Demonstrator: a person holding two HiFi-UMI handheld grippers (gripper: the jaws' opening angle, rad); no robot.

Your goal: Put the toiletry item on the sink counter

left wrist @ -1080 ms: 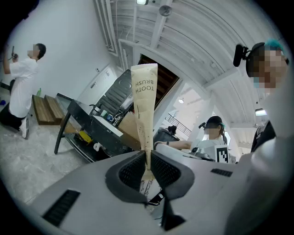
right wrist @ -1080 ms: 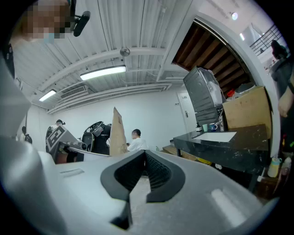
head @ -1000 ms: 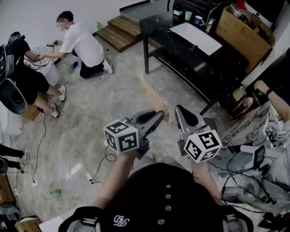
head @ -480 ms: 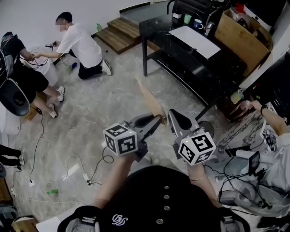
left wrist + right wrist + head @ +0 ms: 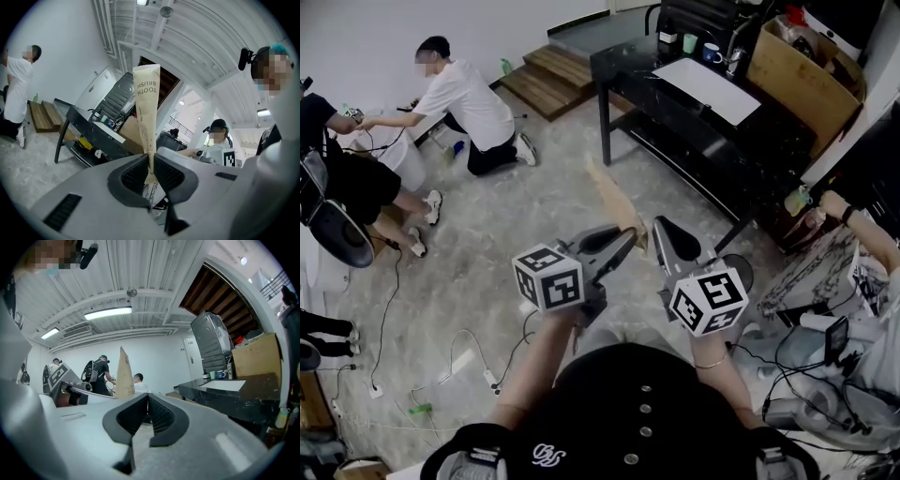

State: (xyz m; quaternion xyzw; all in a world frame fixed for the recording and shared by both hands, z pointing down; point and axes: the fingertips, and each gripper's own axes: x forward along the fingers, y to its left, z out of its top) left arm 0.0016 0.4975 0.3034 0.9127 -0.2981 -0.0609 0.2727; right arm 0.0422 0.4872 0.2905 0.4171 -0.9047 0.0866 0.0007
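A toothbrush in a long tan paper packet [image 5: 614,202] sticks up out of my left gripper [image 5: 628,241], which is shut on the packet's lower end. In the left gripper view the packet [image 5: 146,108] stands pinched between the two black pads, printed "TOOTH BRUSH". My right gripper [image 5: 661,230] is just to its right, jaws shut with nothing between them [image 5: 146,411]. The packet [image 5: 124,373] also shows to the left in the right gripper view. The black sink counter [image 5: 637,56] with its white basin [image 5: 712,84] stands ahead and to the right, well apart from both grippers.
A cardboard box [image 5: 802,66] and cups [image 5: 711,42] are at the counter's far end. Wooden steps [image 5: 553,70] lie behind. A person in white [image 5: 473,98] kneels at the left, another sits further left. Cables [image 5: 469,347] trail over the grey floor. Someone's hand [image 5: 839,206] reaches in at right.
Both grippers stay close together in front of me, the left still holding the packet. The view has shifted a little, and the people at the left have moved slightly.
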